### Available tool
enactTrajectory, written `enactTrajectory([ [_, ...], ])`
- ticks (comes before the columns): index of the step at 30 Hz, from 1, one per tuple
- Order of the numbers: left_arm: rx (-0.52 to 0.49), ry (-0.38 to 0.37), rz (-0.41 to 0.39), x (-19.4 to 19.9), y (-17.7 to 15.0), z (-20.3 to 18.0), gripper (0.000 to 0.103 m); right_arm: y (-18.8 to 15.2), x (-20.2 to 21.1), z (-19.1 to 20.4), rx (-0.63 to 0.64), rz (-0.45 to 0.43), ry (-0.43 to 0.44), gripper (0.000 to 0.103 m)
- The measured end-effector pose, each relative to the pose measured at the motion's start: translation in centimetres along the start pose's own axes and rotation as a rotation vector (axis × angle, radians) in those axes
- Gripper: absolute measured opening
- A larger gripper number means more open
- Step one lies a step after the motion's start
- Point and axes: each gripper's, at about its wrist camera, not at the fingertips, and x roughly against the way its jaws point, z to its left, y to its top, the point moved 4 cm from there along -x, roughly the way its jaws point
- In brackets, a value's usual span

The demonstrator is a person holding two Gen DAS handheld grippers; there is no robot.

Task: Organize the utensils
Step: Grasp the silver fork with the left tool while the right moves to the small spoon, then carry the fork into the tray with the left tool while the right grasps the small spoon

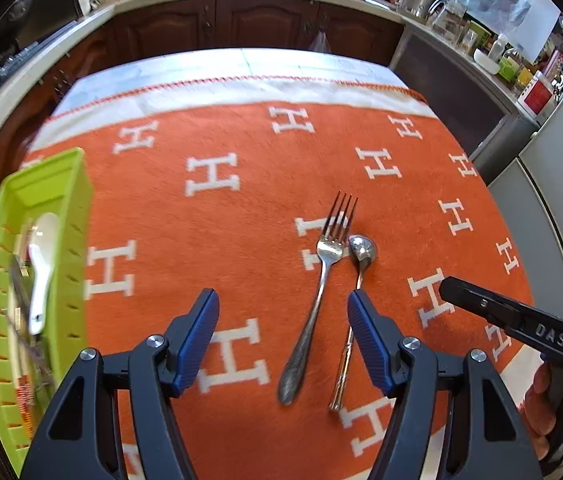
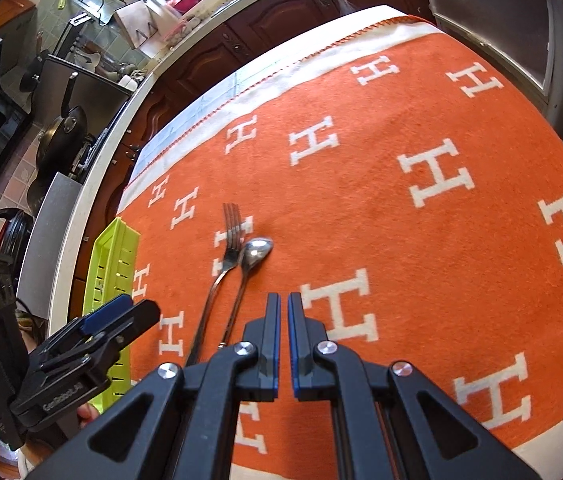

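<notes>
A steel fork and a long-handled steel spoon lie side by side on the orange cloth; both also show in the right wrist view, the fork and the spoon. My left gripper is open and empty, its fingers spread above both handles. My right gripper is shut and empty, just right of the spoon's handle. A green slotted tray at the left holds a white ceramic spoon and other utensils I cannot make out.
The orange cloth with white H letters covers the table. Kitchen counters and dark cabinets run behind and at the right. The right gripper's finger reaches in from the right; the left gripper shows beside the tray.
</notes>
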Motion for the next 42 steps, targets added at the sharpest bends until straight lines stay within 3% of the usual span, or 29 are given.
enactTrajectory([
  [4,-0.008,0.022,0.031,-2.1,0.1,-0.3,0.065,0.0,-0.1,-0.7,-0.016,0.003,0.007,0.004],
  [7,-0.011,0.023,0.050,-3.2,0.0,-0.6,0.059,-0.1,-0.2,-1.2,-0.022,0.006,0.011,0.004],
  [11,-0.037,0.033,0.065,-4.0,-0.1,-1.2,0.044,-0.1,-0.4,-1.6,-0.028,0.013,0.017,0.004],
  [17,-0.122,0.107,0.052,-4.5,0.1,-2.6,0.031,-0.3,-0.7,-1.8,-0.030,0.018,0.021,0.004],
  [20,-0.172,0.116,0.048,-4.6,-0.1,-3.8,0.011,-0.4,-0.7,-1.9,-0.032,0.023,0.022,0.004],
  [23,-0.227,0.154,0.031,-4.5,-0.4,-4.8,0.006,-0.6,-0.9,-1.9,-0.033,0.027,0.019,0.004],
  [26,-0.218,0.141,0.017,-4.3,-0.5,-4.8,0.004,-0.7,-0.9,-1.8,-0.029,0.030,0.018,0.004],
  [31,-0.090,0.031,0.030,-4.0,-0.2,-2.8,0.002,-0.7,-1.1,-1.0,-0.001,0.036,0.030,0.004],
  [36,-0.039,0.011,0.009,-1.9,-0.2,-1.4,0.002,-0.6,-1.8,0.4,0.027,0.061,0.078,0.005],
  [42,0.004,0.024,-0.082,3.8,0.3,1.1,0.002,-0.4,-3.2,2.7,0.095,0.067,0.080,0.011],
])
